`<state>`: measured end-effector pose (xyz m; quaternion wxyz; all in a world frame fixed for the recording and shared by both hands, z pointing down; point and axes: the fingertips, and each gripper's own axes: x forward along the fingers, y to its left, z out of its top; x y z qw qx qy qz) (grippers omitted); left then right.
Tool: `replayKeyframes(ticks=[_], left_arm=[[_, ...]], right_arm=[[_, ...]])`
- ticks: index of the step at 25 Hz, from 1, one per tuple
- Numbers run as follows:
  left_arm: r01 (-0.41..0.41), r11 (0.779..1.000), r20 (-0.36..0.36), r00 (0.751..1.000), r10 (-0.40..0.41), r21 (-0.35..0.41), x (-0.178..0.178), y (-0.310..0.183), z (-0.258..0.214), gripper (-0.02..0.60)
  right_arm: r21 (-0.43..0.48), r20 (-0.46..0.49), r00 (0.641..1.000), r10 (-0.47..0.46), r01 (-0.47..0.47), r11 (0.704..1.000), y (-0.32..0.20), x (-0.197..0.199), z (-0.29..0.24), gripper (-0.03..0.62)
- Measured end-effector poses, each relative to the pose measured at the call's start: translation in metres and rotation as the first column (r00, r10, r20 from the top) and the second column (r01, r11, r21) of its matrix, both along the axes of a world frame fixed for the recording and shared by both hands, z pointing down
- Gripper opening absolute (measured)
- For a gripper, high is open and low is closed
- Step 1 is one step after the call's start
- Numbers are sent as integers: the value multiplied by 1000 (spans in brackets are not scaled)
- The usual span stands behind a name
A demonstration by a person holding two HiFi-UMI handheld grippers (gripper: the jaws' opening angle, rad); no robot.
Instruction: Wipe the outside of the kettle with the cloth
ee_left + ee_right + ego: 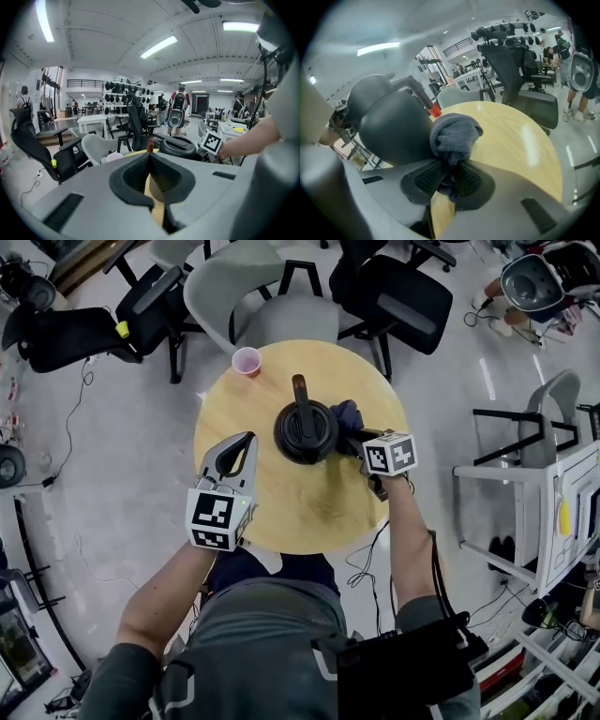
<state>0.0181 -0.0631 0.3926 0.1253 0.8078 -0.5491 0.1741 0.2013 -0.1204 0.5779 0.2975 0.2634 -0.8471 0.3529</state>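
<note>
Bright, even light falls from ceiling strip lamps (159, 47). In the head view the kettle (306, 432) casts only a faint, soft shadow on the bench (309, 507). Both gripper views bend straight lines strongly and darken to black at the corners. In the right gripper view the ceiling is washed out, a pale sheen streaks the bench, and the cloth (453, 133) is sharp.

Matt black kettle (389, 131); ribbed knit cloth (454, 133); glossy wood table (520, 140).
</note>
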Motion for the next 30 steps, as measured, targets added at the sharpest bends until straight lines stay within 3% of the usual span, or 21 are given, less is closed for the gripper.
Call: replayKeyframes(ticks=[8,16,19,23,26,30], left_arm=[[-162,986,-27,986,163,43,7,-2,-34,9],[-262,963,-200,942,270,63,-7,5,-75,9],[-289,954,-204,932,300,80,-19,6,-94,9],[-322,937,-122,933,338,136,-31,3,-119,9],[-311,932,-89,939,331,184,-41,4,-136,9],[-272,933,-105,947,303,237,-59,4,-164,9]], right_arm=[[83,60,988,143,-147,986,47,8,-78,81],[285,92,972,216,-234,929,76,-3,-186,81],[361,93,968,232,-250,899,86,-12,-225,81],[451,124,953,275,-301,840,96,-19,-275,83],[515,137,944,299,-326,793,107,-23,-307,83],[583,135,930,342,-354,732,118,-28,-341,83]])
